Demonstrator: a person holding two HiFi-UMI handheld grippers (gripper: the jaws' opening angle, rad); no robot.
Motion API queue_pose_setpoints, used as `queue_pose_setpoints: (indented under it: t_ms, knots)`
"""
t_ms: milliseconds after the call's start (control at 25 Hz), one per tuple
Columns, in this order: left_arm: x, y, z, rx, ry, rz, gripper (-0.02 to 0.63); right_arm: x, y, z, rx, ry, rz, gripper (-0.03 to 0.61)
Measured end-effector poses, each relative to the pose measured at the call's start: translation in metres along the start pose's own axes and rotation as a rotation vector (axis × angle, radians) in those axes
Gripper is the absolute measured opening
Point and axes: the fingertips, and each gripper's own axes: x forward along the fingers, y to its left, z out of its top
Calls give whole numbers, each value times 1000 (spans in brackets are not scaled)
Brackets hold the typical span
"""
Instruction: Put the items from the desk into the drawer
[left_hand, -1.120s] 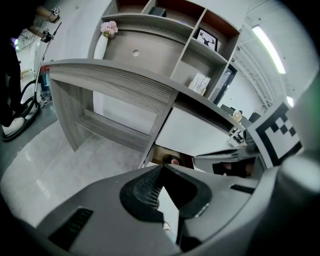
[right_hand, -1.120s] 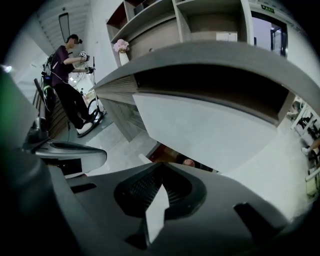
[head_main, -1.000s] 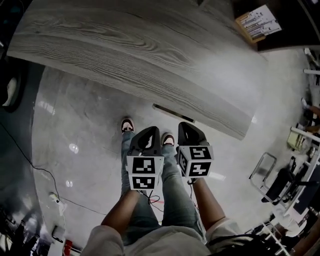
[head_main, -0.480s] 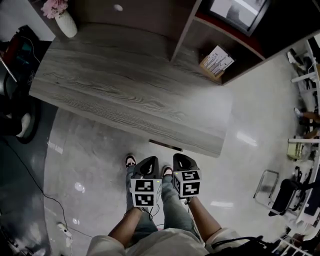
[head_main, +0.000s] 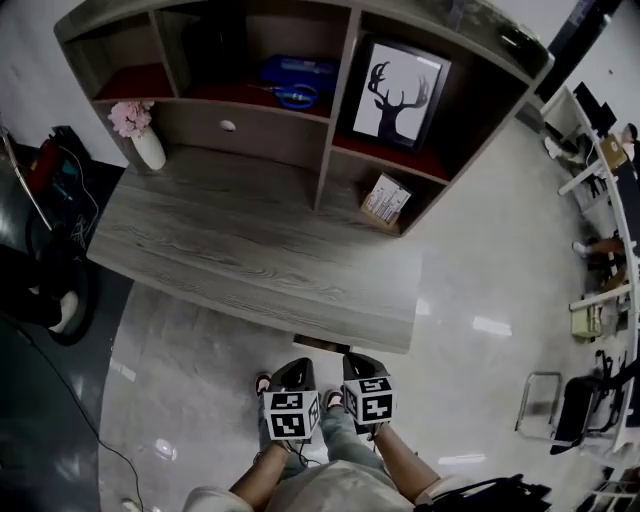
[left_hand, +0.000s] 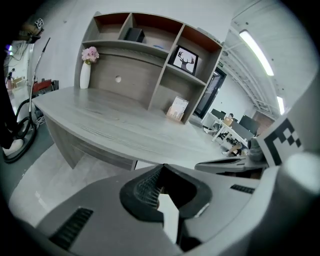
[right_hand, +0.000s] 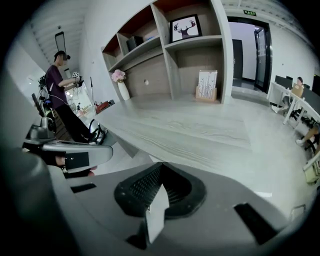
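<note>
While both tongs are hanging low in front of the surface, neither is carrying anything. The left tongs (head_main: 297, 365) are showing their jaws pressed together at the tips in the left gripper view, with nothing between them. The right tongs (head_main: 360, 360) are likewise closing tip to tip on nothing in the right gripper view. The two are sitting side by side above the pale floor (head_main: 480, 300), over the person's shoes (head_main: 262, 383), near the front edge of the grey wood-grain surface (head_main: 250, 250) and not touching it.

A white vase (head_main: 150, 148) of pink flowers (head_main: 130, 117) is standing upright at the back left of the surface, just beside the drawer (head_main: 270, 138). The drawer is sitting closed with its round knob (head_main: 228, 126) facing out. A small box (head_main: 386, 200) with print on it is standing in the lower right compartment of the shelving, resting on the surface. A framed deer picture (head_main: 398, 85) is standing in the compartment above that box. Something blue (head_main: 295, 80) is lying on the shelf over the drawer, too small to identify. The broad middle of the surface is showing only its wood grain
</note>
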Motion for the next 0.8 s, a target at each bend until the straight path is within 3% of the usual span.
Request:
queue_pose_setpoints:
  t_ms: [800]
  knots:
    - [-38, -62, 122, 168, -196, -61, -3, -87, -33, 108, 80, -238, -51, 0]
